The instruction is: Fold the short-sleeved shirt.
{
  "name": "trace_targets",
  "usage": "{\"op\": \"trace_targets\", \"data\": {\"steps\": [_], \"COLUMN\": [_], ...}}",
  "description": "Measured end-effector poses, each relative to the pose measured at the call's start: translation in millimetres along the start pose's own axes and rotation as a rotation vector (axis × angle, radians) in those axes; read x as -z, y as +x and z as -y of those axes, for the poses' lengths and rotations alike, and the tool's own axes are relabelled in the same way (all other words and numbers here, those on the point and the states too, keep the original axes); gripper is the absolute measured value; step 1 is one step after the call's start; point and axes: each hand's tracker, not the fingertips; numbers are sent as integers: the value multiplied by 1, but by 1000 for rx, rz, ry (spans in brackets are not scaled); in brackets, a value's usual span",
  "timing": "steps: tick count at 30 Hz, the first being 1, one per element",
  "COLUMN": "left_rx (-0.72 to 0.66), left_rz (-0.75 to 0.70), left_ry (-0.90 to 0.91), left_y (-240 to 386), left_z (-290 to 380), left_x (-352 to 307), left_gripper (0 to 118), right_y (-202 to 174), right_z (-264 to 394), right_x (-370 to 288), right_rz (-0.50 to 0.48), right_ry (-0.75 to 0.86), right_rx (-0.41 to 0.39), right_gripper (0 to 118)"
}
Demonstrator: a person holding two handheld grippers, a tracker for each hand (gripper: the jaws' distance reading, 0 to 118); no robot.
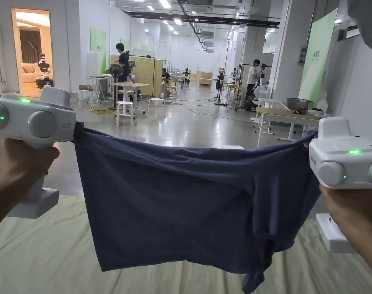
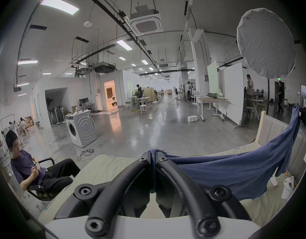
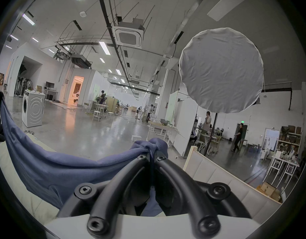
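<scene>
A dark blue short-sleeved shirt [image 1: 189, 199] hangs stretched in the air between my two grippers, above a pale green mattress [image 1: 47, 252]. My left gripper [image 1: 77, 132] is shut on the shirt's upper left corner; its black jaws [image 2: 153, 158] pinch bunched blue cloth [image 2: 226, 172]. My right gripper [image 1: 310, 142] is shut on the upper right corner, with a knot of shirt fabric [image 3: 154, 146] squeezed between its jaws [image 3: 151, 157]. The top edge sags a little in the middle. A sleeve dangles at the lower right [image 1: 258, 273].
A padded headboard [image 3: 217, 175] borders the bed on the right. A person sits in a chair [image 2: 33, 172] by the bed's left side. A washing machine [image 2: 81, 130] stands on the concrete floor. A round white light diffuser [image 3: 221, 70] hangs overhead at right.
</scene>
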Motion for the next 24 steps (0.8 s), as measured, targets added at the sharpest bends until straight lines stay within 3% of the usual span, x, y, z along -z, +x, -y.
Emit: {"op": "trace_targets", "data": {"steps": [7,11,12,14,17,18,24], "left_rx": [26,61,68,36,-5,-21,-113], "left_rz": [48,84,95,116,138,129,135], "left_ry": [-41,-70,-89,-125,-179,-186,-275], "left_y": [8,14,15,14,11,11,-4], "left_z": [59,127,146,181,229,245,315], "left_x": [-7,-34,-44,-63,-98,-111,-183], "left_gripper": [5,5,5,5,5,5,5], "right_y": [-16,-23,-24,-24,-24,-20,-6], "right_z": [61,124,137,167,207,218,255], "right_x": [-9,-50,-65,-91,-135,-150,-234], "right_rz": [-59,-108,-105,-117,-135,-136,-131], "right_ry": [-99,-199,-172,-224,-250,-260,-302], "right_rx": [5,28,-7,-4,-121,-94,-127], "right_gripper": [4,4,4,4,4,4,4]}}
